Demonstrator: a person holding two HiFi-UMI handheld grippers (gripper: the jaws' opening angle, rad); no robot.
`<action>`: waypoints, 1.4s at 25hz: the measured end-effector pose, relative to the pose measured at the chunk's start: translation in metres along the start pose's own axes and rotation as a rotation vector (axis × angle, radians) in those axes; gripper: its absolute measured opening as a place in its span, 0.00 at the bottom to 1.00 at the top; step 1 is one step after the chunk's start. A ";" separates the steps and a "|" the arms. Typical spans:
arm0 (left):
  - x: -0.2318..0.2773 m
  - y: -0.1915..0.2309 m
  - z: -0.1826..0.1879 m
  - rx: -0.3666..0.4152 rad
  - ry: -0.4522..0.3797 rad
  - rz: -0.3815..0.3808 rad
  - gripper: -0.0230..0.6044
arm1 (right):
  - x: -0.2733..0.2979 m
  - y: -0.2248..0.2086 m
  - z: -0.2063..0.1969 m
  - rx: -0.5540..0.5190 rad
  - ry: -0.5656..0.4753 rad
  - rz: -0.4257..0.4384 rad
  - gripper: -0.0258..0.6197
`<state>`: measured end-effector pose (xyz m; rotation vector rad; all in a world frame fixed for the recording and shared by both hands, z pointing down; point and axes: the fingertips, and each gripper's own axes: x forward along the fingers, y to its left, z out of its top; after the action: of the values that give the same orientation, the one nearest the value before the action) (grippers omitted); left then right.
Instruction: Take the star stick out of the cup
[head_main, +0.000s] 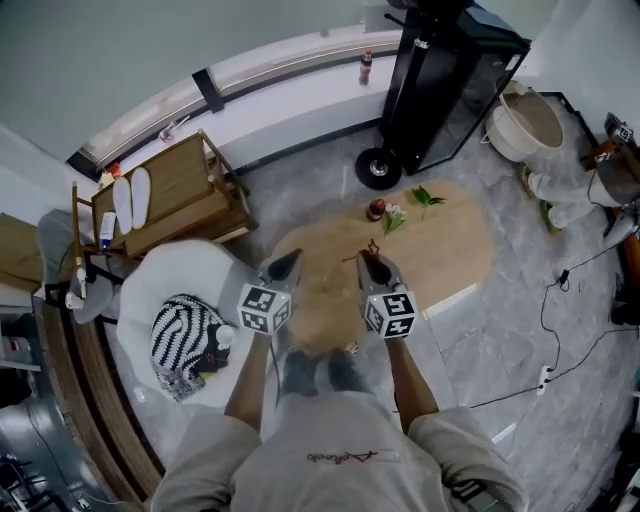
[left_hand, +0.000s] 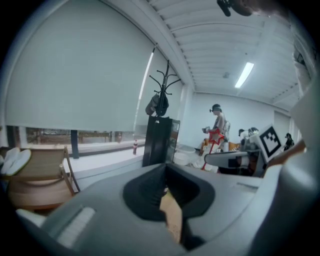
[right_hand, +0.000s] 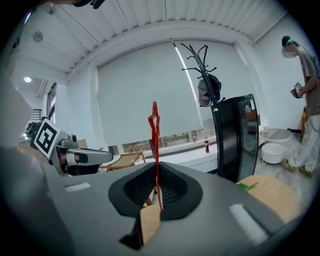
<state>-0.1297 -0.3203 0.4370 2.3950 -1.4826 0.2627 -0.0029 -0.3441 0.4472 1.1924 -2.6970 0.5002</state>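
Right tool (right_hand: 156, 186) sits closest to the lens, its jaws pressed onto the thin shaft of the star stick (right_hand: 154, 145), which stands upright between them. Beside it the left tool (left_hand: 166, 189) has its jaws together on nothing. Both are held high above the oval wooden worktop (head_main: 450, 250), well apart from what looks like the cup (head_main: 375, 210) beside some green sprigs (head_main: 396, 219). So the stick appears to be fully out and the task all but done, with at most setting it down left. It is bright red and slender, with a small star outline at its top end
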 end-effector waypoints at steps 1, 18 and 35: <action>-0.001 -0.001 0.010 0.006 -0.012 0.000 0.04 | -0.001 0.000 0.009 -0.007 -0.011 0.000 0.07; -0.011 -0.038 0.123 0.091 -0.142 -0.018 0.04 | -0.033 0.005 0.123 -0.091 -0.139 0.002 0.07; -0.008 -0.057 0.147 0.109 -0.183 -0.008 0.04 | -0.055 0.004 0.137 -0.116 -0.164 0.015 0.07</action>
<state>-0.0830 -0.3420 0.2880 2.5711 -1.5736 0.1282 0.0304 -0.3532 0.3036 1.2332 -2.8281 0.2537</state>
